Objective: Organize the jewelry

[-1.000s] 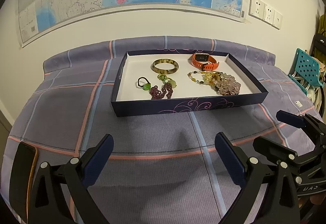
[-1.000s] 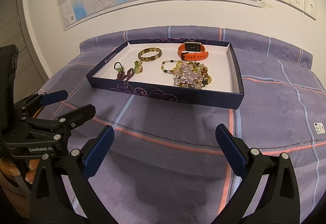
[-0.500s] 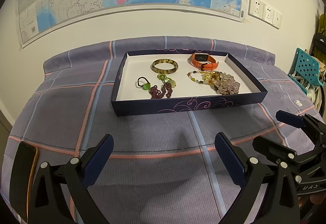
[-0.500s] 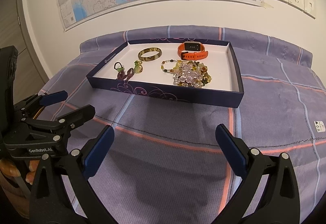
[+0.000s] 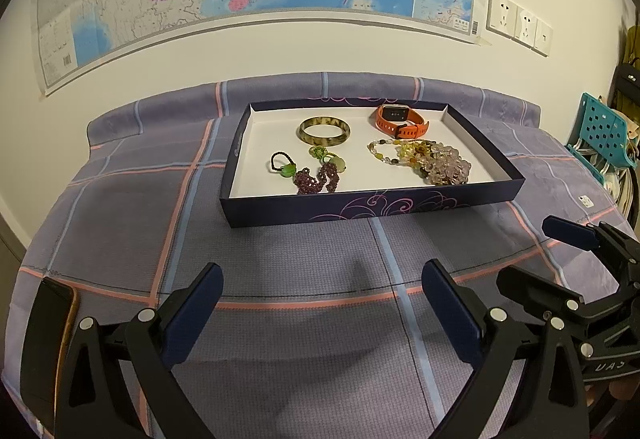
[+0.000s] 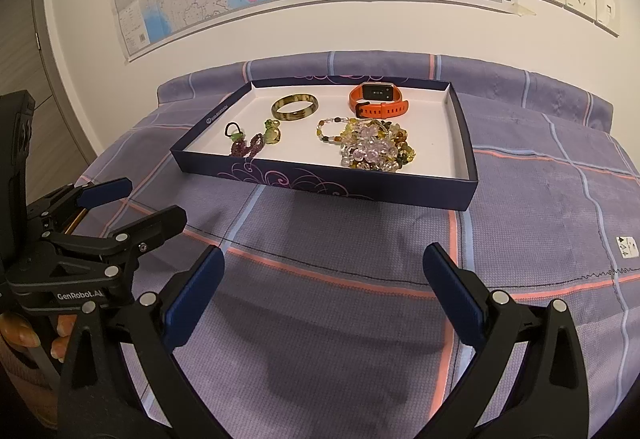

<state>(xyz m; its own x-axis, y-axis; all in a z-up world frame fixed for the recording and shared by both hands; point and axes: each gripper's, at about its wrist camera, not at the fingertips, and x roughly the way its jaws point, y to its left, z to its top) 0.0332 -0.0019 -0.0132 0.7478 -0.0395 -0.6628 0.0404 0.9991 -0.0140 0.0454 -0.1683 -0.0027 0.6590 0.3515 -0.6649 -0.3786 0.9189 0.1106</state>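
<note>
Both grippers spread and empty above the bedspread; hardly anything has changed over the last second.

The left gripper (image 5: pixel 320 303) and right gripper (image 6: pixel 322 285) hover with jaws released, holding nothing, much as a second ago, so the pieces lie as they did. All jewelry sits in the shallow navy cardboard box lid with white floor (image 5: pixel 372 201) on the purple checked bedspread (image 5: pixel 280 263): a mottled olive stone bangle (image 5: pixel 324 130), an orange-strapped smartwatch (image 5: pixel 402 121), a heap of clear and amber bead bracelets (image 5: pixel 430 159), and a tangle of garnet beads with green pendants (image 5: pixel 314 173). This fits either gathered or still to be sorted. The near box wall fronts the pieces; a dark phone (image 5: pixel 46 347) lies left.
</note>
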